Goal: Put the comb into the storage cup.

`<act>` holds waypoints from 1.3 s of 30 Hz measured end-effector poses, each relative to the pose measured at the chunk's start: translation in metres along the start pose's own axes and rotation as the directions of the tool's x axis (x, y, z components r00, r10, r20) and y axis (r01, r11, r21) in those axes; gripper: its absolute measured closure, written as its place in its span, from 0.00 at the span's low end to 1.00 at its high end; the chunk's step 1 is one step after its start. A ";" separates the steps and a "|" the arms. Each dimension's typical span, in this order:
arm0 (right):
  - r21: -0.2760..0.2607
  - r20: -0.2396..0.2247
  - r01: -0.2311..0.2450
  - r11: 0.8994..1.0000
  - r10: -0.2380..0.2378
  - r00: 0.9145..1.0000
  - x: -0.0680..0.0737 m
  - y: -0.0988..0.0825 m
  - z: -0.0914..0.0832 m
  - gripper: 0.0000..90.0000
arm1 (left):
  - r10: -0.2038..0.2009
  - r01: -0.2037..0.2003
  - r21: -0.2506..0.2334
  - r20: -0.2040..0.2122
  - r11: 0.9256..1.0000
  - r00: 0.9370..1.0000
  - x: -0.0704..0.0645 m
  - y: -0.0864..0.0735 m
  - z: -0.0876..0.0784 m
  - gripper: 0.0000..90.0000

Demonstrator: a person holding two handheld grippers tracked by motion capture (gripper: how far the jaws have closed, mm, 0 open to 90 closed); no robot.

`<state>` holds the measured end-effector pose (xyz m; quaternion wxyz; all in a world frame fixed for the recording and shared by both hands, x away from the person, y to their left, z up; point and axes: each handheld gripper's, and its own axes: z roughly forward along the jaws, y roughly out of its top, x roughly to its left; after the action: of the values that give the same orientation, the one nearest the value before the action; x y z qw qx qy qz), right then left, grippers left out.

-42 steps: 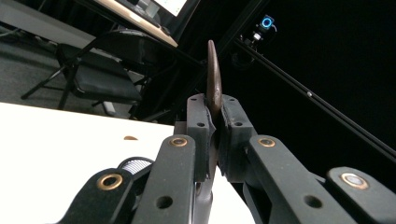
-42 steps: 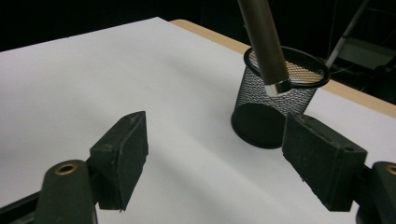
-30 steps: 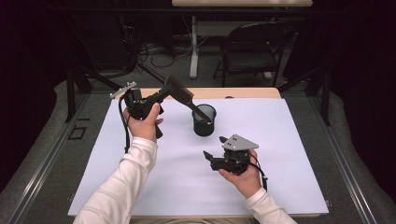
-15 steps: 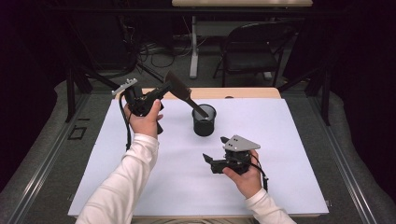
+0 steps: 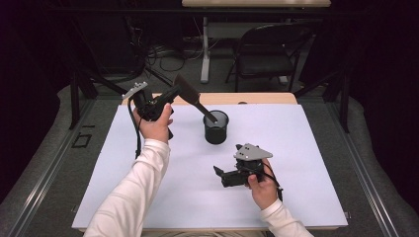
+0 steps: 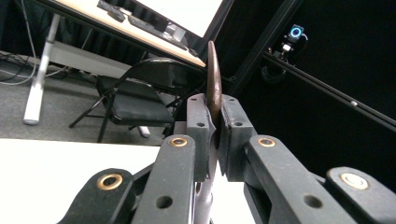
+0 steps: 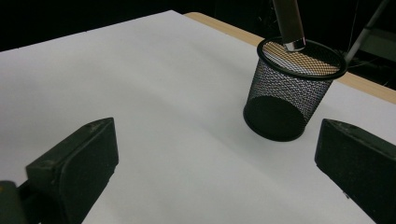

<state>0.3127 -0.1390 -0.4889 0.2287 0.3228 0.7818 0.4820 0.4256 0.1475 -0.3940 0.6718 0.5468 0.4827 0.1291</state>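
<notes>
Two grippers are working: your left gripper (image 5: 170, 95) is clenching the brown spatula (image 5: 190, 91), its handle tip hanging over the mesh cup (image 5: 216, 129), while your right gripper (image 5: 222, 175) has just been opening, empty, nearby.

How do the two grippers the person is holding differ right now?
The left gripper is raised and shut on a spatula, its handle end at the mesh cup's rim; the right gripper is low over the table, jaws just opened wide, nothing between them. Both are black, each held in one hand.
</notes>
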 end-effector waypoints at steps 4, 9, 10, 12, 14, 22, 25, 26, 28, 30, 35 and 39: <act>0.005 -0.001 -0.003 1.000 0.003 1.000 0.001 -0.001 0.003 0.00 | 0.003 -0.003 0.001 -0.009 1.000 1.000 0.001 -0.001 0.002 0.94; 0.016 -0.039 -0.007 1.000 0.007 0.999 0.001 -0.002 0.004 0.00 | -0.007 0.007 -0.002 -0.022 1.000 1.000 0.003 -0.003 0.005 0.94; 0.014 -0.036 -0.005 1.000 0.006 0.999 0.000 -0.003 0.004 0.00 | -0.009 0.009 -0.003 -0.024 1.000 1.000 0.003 -0.003 0.006 0.94; 0.008 -0.029 -0.009 1.000 0.009 1.000 0.000 -0.004 0.004 0.00 | -0.015 0.015 -0.003 -0.028 1.000 1.000 0.003 -0.005 0.008 0.94; 0.006 -0.024 -0.020 1.000 0.020 1.000 -0.001 -0.004 0.004 0.00 | -0.014 0.014 -0.001 -0.033 1.000 0.999 0.004 -0.006 0.010 0.94; -0.008 0.017 -0.047 0.999 0.047 0.999 -0.004 -0.008 0.007 0.00 | -0.018 0.018 0.006 -0.042 1.000 0.999 0.005 -0.011 0.017 0.94; -0.017 0.010 -0.051 0.999 0.051 0.999 -0.006 -0.009 0.007 0.00 | -0.023 0.024 0.008 -0.046 1.000 0.999 0.005 -0.013 0.020 0.94; -0.020 0.015 -0.049 0.999 0.049 0.999 -0.006 -0.009 0.007 0.00 | -0.023 0.024 0.008 -0.047 1.000 0.999 0.005 -0.014 0.021 0.94; -0.020 0.010 -0.051 0.998 0.052 0.999 -0.006 -0.009 0.007 0.00 | -0.025 0.025 0.009 -0.050 1.000 0.998 0.006 -0.015 0.023 0.94; -0.019 0.015 -0.049 0.999 0.049 0.999 -0.007 -0.009 0.006 0.00 | -0.024 0.025 0.012 -0.053 1.000 0.998 0.006 -0.016 0.024 0.94; -0.015 0.003 -0.055 0.998 0.055 0.998 -0.007 -0.010 0.006 0.00 | -0.019 0.020 0.026 -0.062 0.999 0.998 0.007 -0.020 0.028 0.94; -0.023 -0.012 -0.063 0.998 0.062 0.998 -0.007 -0.010 0.006 0.00 | -0.021 0.023 0.034 -0.066 0.999 0.998 0.008 -0.023 0.032 0.94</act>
<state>0.3187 -0.1438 -0.5002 0.2129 0.3417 0.7670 0.4997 0.4466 0.1250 -0.4201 0.6474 0.5485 0.5127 0.1312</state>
